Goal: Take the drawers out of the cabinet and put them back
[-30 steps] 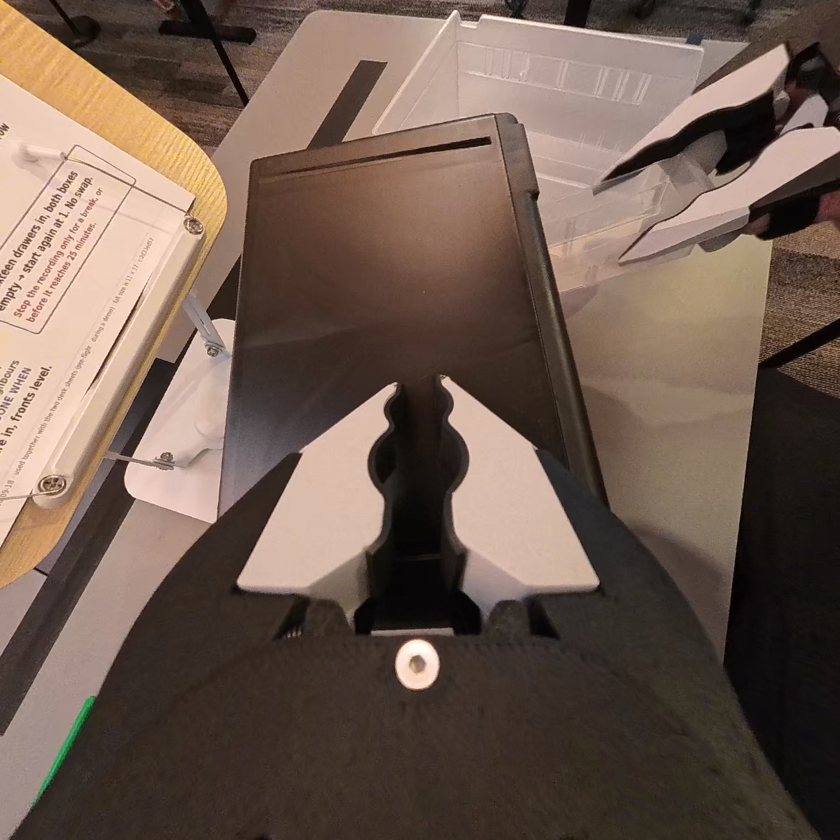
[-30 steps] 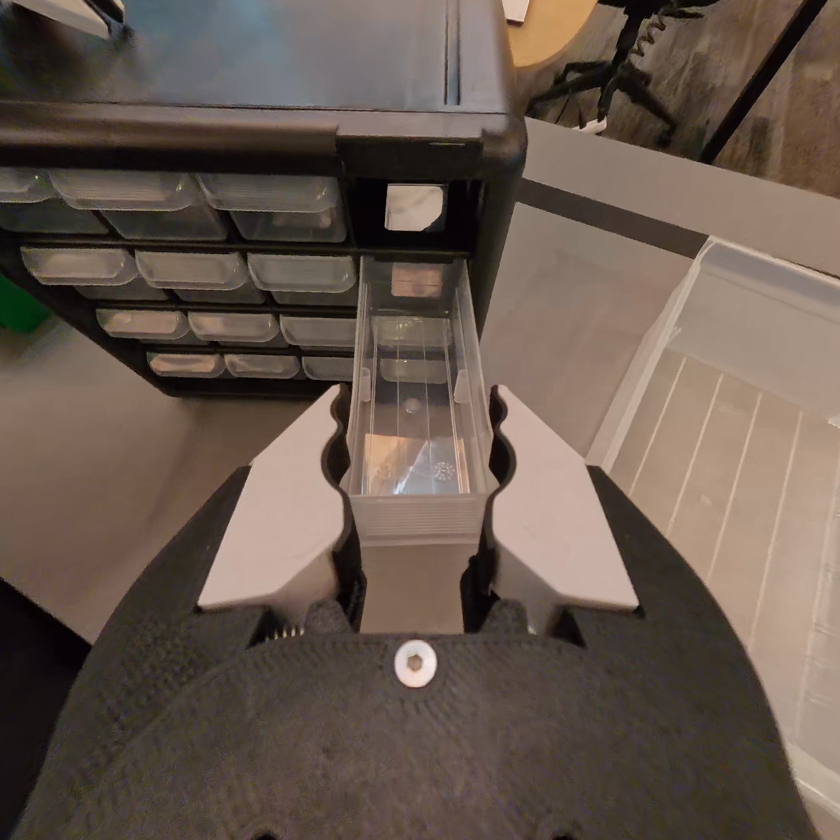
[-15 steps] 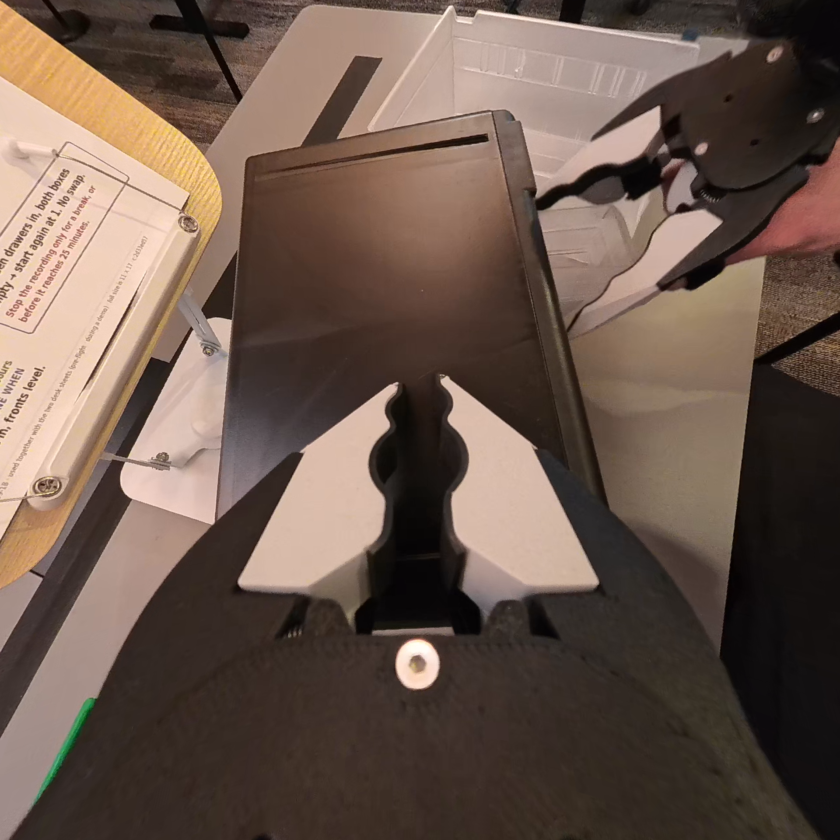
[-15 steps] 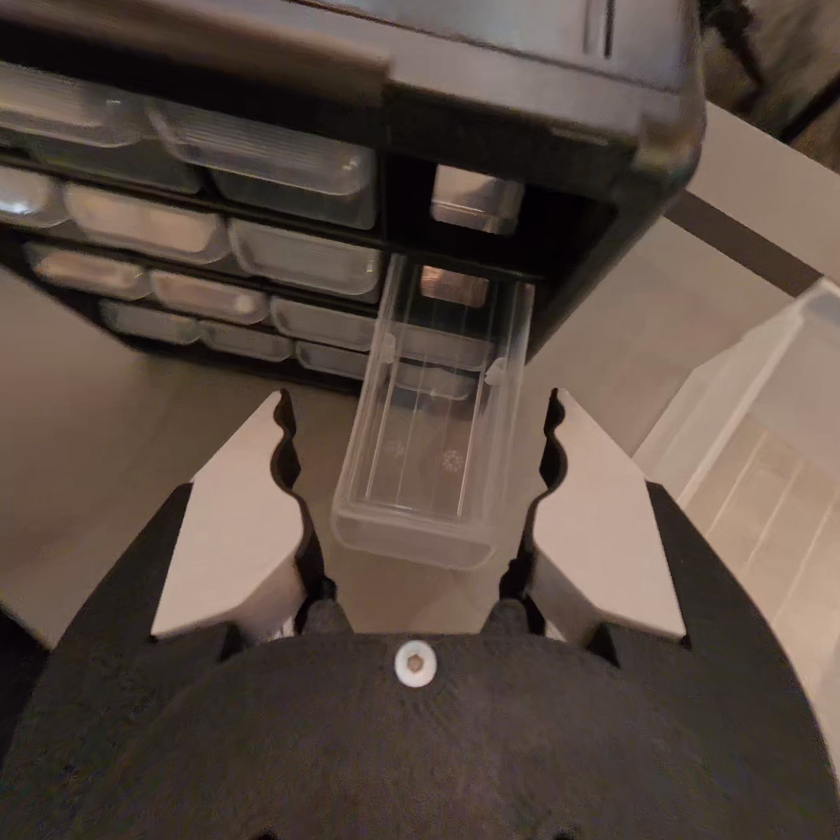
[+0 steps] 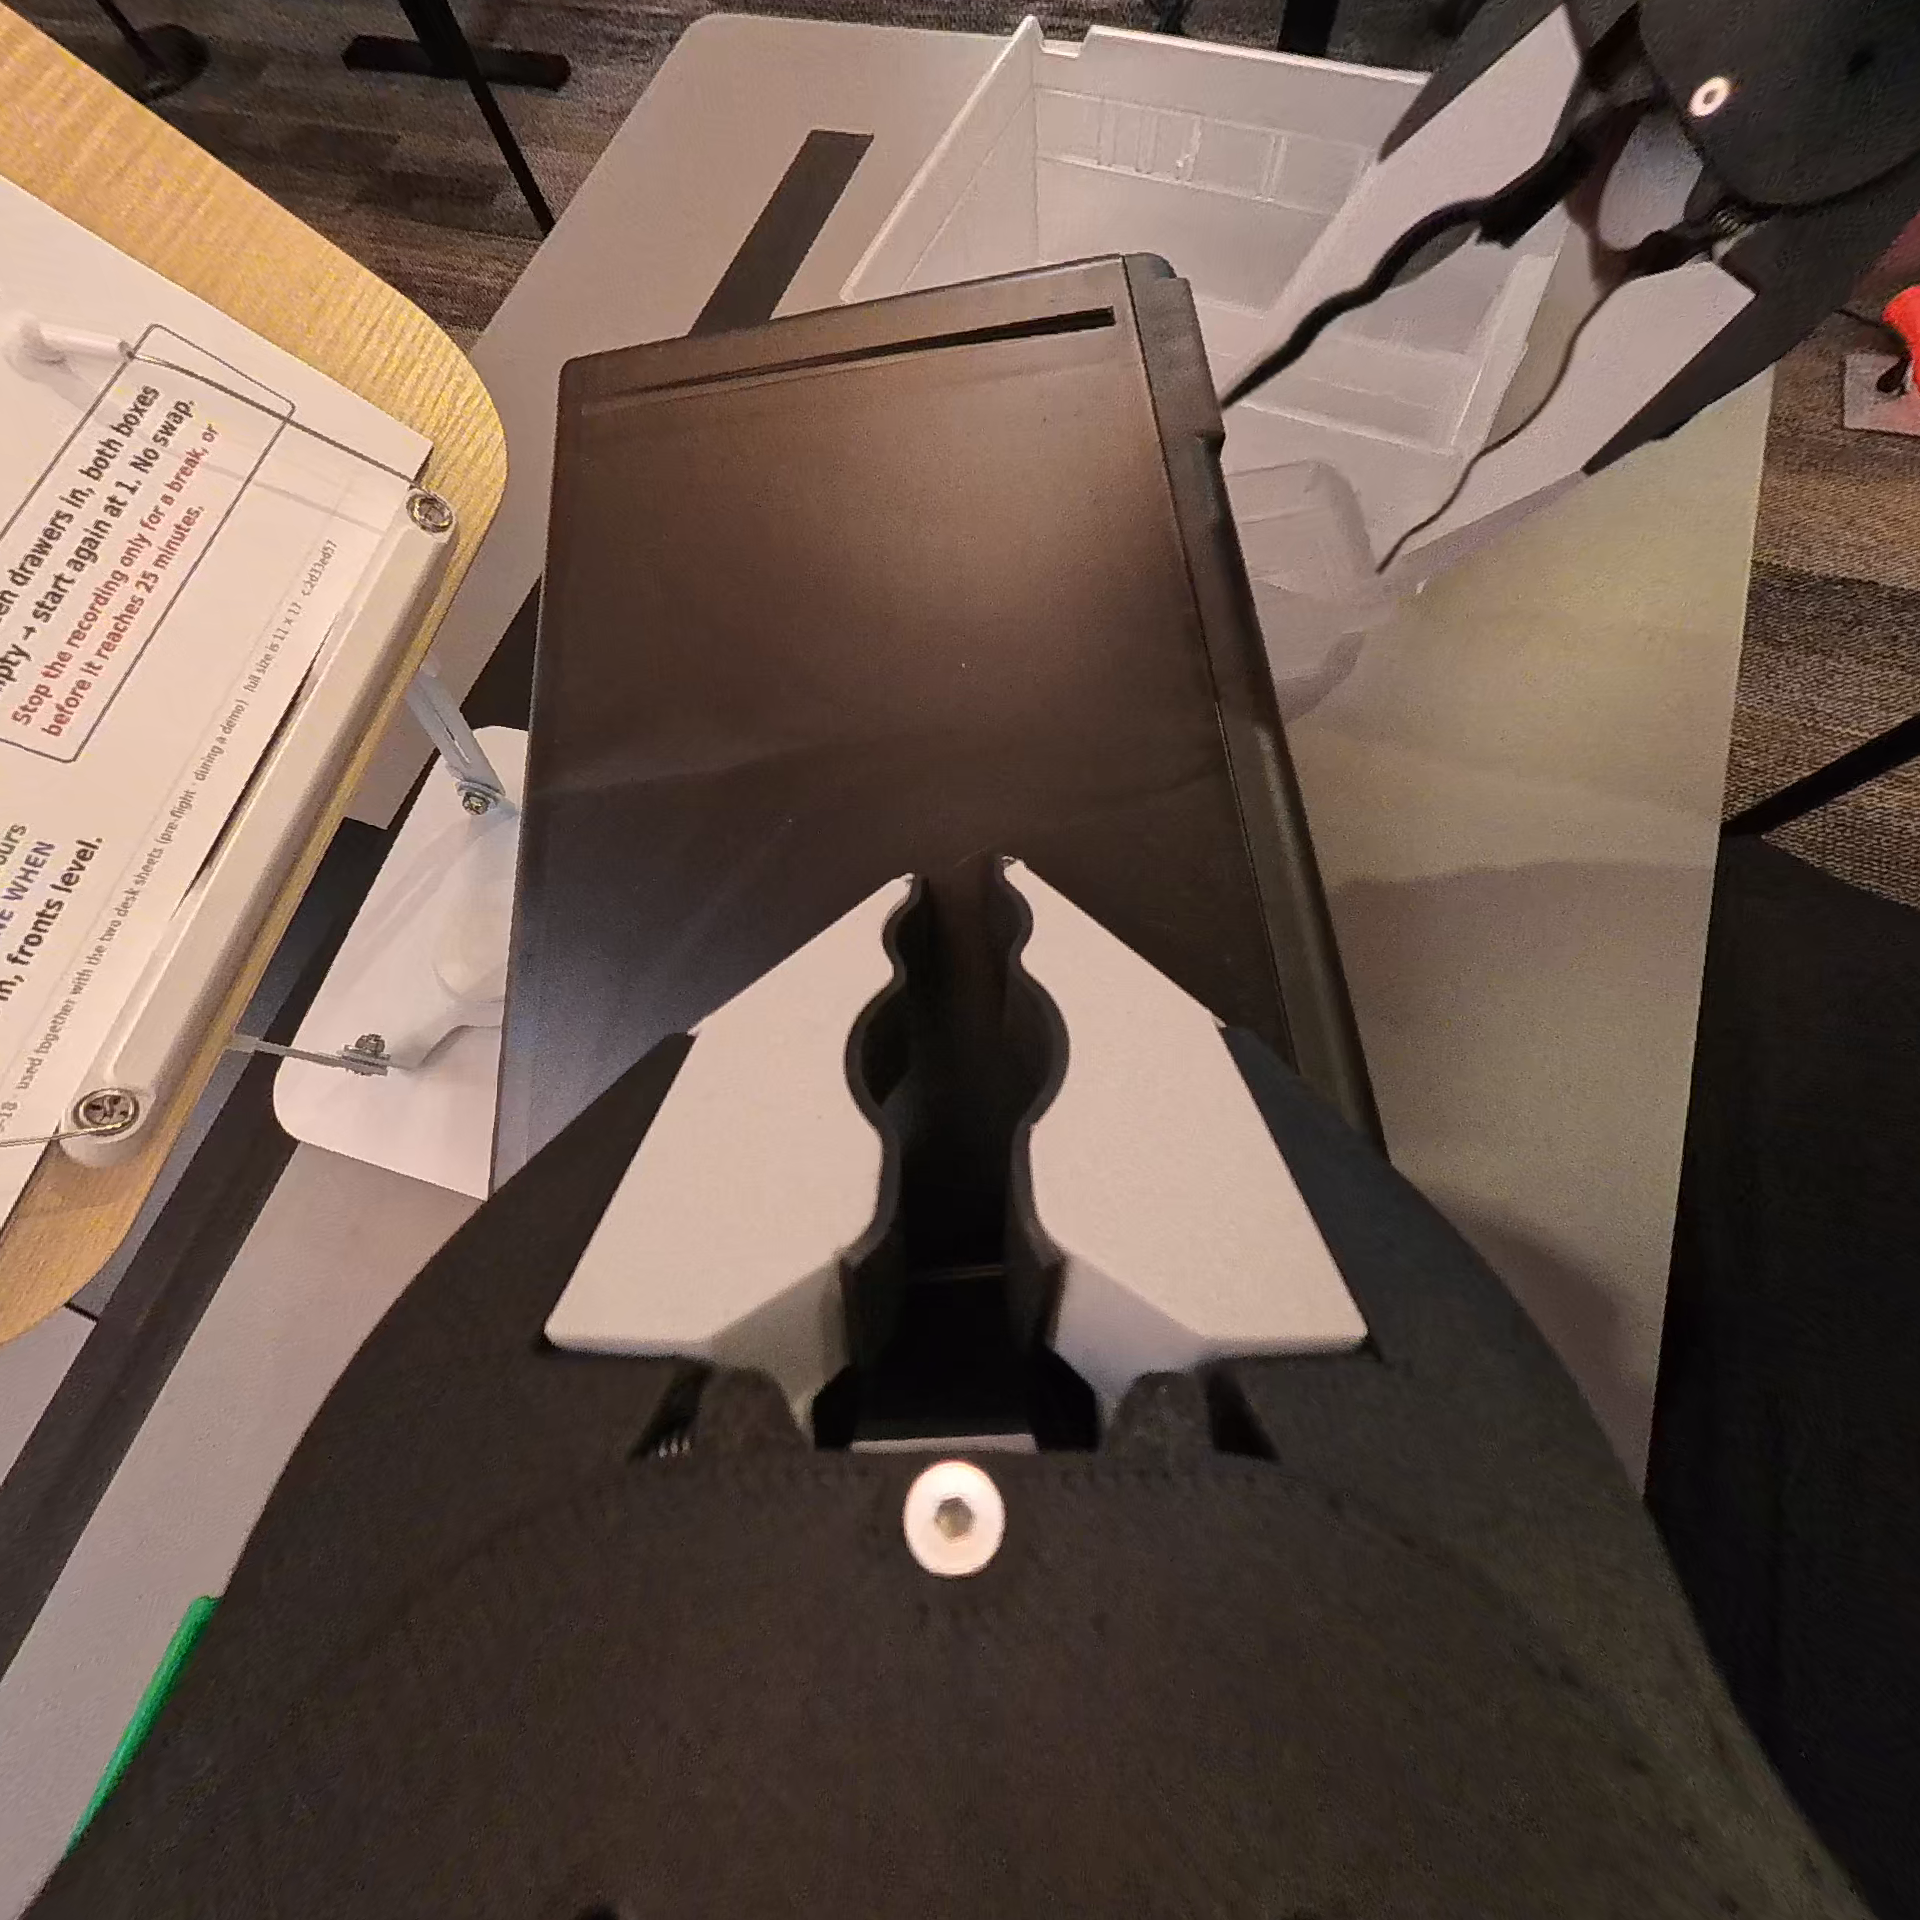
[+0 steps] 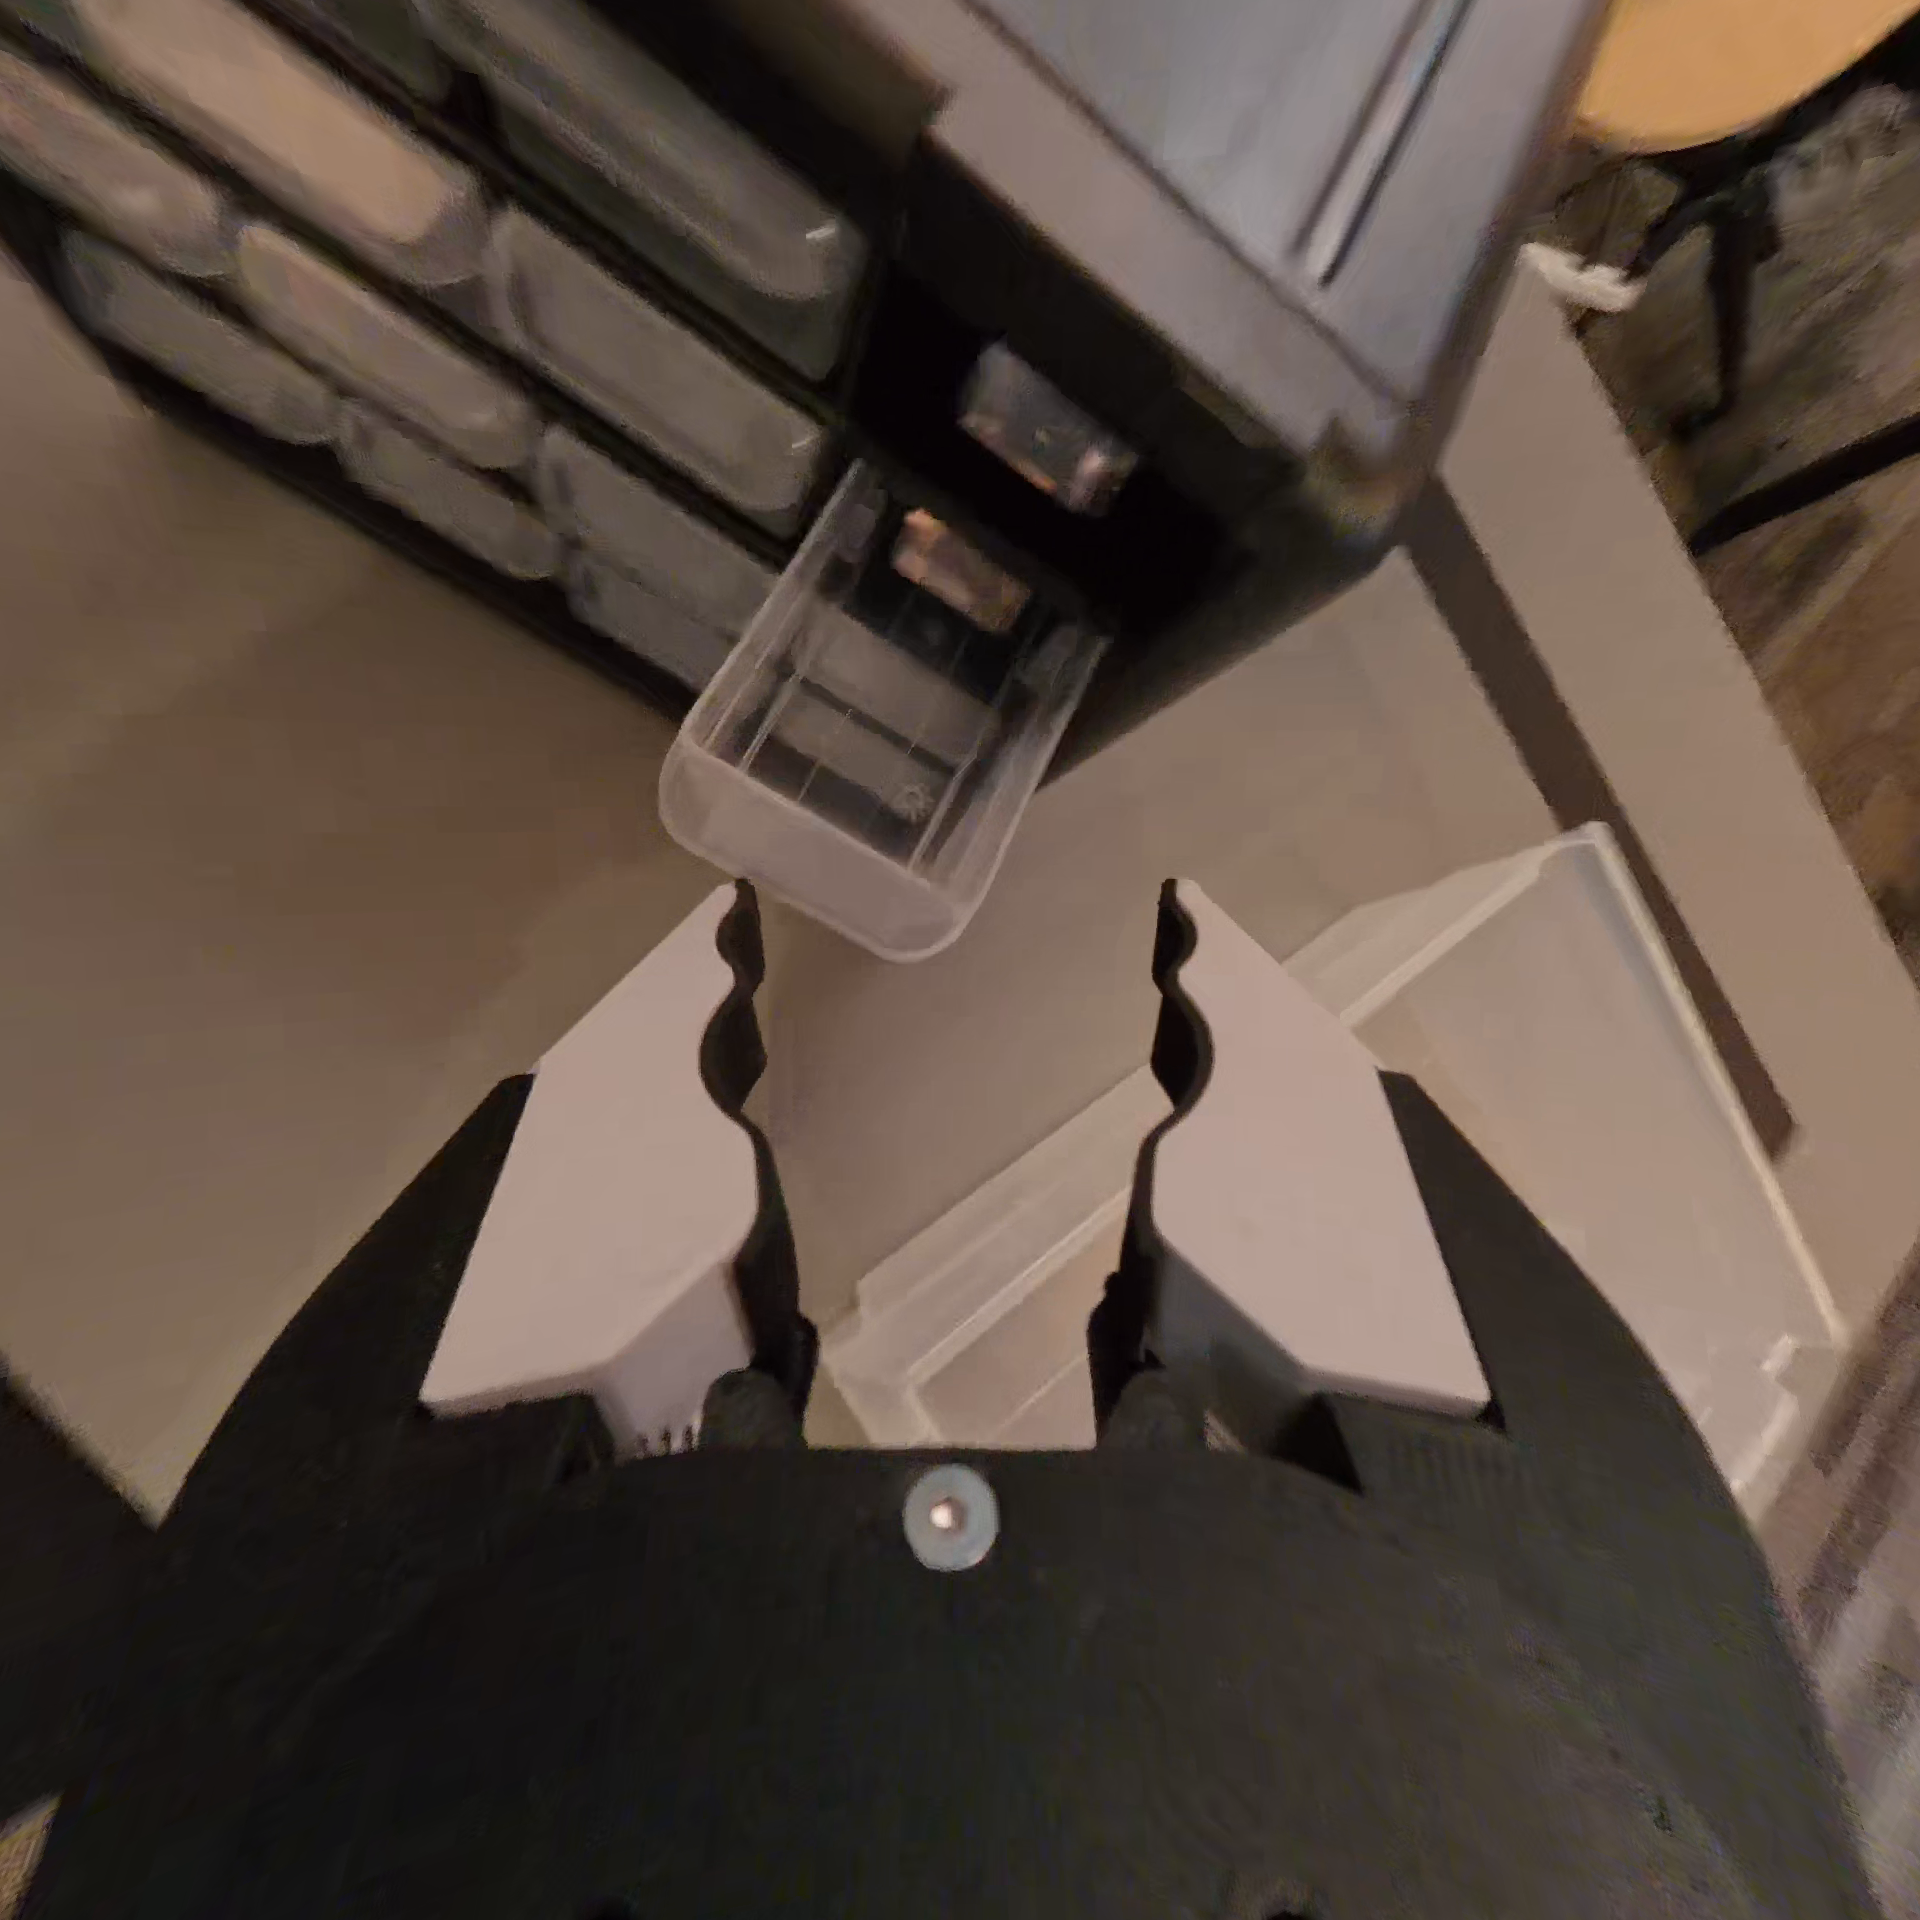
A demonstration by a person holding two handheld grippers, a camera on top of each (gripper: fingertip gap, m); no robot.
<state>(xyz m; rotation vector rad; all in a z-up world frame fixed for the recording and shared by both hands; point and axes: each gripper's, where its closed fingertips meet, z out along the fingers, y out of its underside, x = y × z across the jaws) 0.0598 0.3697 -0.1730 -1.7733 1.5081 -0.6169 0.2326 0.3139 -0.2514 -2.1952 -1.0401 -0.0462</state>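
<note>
Right tongs point(image 6: 956, 894) gape, empty, short of a clear drawer point(image 6: 873, 769) half out of the blurred cabinet point(image 6: 1195, 239); left tongs point(image 5: 961, 871) nearly closed (contact unclear) over its top.

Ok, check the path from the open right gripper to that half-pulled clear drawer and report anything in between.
Nothing visible blocks it. The right gripper is open just short of the clear drawer, which juts from the cabinet over bare table. The clear bin lies off to the side.
</note>
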